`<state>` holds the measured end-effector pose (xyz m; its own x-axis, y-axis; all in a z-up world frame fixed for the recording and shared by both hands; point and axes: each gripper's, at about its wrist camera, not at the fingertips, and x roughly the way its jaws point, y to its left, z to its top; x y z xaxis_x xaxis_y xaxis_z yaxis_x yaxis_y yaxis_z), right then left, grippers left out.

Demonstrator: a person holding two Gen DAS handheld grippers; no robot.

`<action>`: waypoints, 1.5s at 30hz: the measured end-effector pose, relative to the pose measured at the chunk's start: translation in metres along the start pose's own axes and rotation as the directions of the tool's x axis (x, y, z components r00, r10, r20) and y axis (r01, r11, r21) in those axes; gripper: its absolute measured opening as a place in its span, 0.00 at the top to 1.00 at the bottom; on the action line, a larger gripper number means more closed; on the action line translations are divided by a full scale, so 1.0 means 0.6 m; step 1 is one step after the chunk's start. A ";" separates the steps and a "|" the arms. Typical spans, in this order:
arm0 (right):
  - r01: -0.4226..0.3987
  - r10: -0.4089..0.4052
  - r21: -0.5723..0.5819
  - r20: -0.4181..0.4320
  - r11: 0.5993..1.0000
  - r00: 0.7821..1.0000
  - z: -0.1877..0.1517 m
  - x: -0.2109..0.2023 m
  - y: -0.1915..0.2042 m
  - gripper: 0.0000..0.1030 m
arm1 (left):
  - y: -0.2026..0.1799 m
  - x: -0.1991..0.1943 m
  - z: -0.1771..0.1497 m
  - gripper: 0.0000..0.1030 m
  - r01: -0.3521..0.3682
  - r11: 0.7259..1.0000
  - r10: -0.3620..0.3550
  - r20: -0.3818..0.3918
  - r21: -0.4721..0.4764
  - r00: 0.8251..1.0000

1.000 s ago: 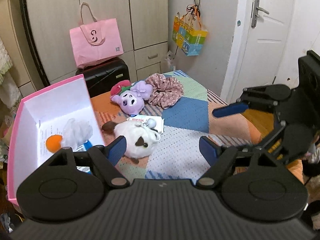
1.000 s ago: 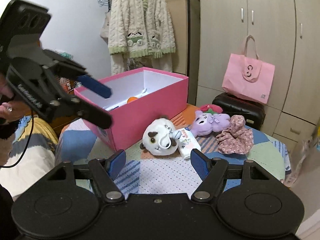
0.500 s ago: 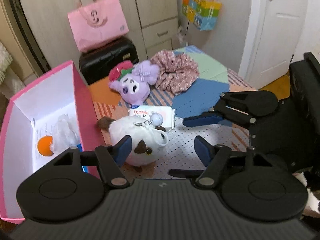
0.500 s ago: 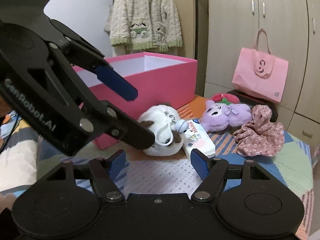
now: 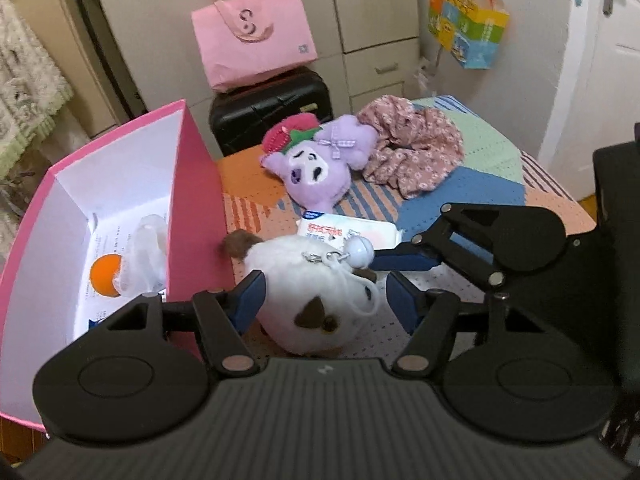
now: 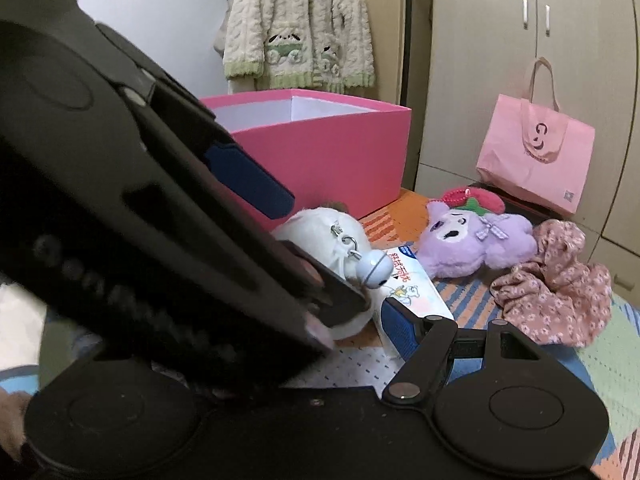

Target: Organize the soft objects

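In my pink box (image 5: pixel 196 184) at the left an orange ball (image 5: pixel 105 280) and a white fluffy thing (image 5: pixel 150 252) already lie. My left gripper (image 5: pixel 320 300) has just been narrowing around the white plush (image 5: pixel 316 312); its left pad touches the fur, the right stands just off, so no grip yet. My right gripper (image 6: pixel 394 330) hangs apart just right of it. The purple plush (image 5: pixel 320 172), tissue pack (image 5: pixel 352 232) and floral scrunchie (image 5: pixel 416 152) wait farther off on the cloth

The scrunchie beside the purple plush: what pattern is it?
The scrunchie is dusty pink with small pale flowers; the left wrist view shows it best.
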<state>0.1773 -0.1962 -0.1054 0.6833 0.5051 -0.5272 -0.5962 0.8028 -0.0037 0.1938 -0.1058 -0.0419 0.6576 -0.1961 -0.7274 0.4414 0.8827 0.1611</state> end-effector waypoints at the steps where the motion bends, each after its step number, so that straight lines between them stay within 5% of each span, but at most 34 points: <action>1: 0.002 -0.002 -0.005 0.002 1.000 1.000 0.001 0.003 0.001 0.26 | 0.003 -0.001 0.000 0.37 0.001 1.000 -0.001 0.009 -0.008 1.000; 17: -0.021 0.018 0.080 0.035 0.997 0.999 -0.019 -0.045 -0.010 0.41 | 0.002 -0.010 0.002 0.35 0.052 0.996 -0.050 0.032 -0.074 0.998; 22: -0.002 -0.003 0.148 0.031 0.989 1.000 -0.039 -0.078 -0.022 0.41 | -0.023 -0.012 0.004 0.33 0.210 0.973 -0.211 0.002 -0.094 0.977; 27: 0.017 -0.025 0.184 0.040 0.983 0.999 -0.061 -0.103 -0.024 0.41 | -0.041 0.008 -0.001 0.33 0.181 0.977 -0.182 0.003 -0.109 0.983; 32: 0.005 -0.019 0.235 0.058 0.972 0.998 -0.087 -0.116 -0.038 0.40 | -0.023 0.032 -0.019 0.28 0.245 0.944 -0.251 -0.003 -0.223 0.968; 45: 0.023 -0.046 0.309 0.067 0.951 0.997 -0.082 -0.112 -0.029 0.40 | -0.038 0.025 -0.048 0.32 0.254 0.940 -0.262 -0.005 -0.230 0.965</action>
<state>0.1211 -0.2599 -0.1115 0.7368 0.4878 -0.4682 -0.4211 0.8728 0.2467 0.1762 -0.1169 -0.0757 0.5161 -0.4181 -0.7476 0.4414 0.8778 -0.1861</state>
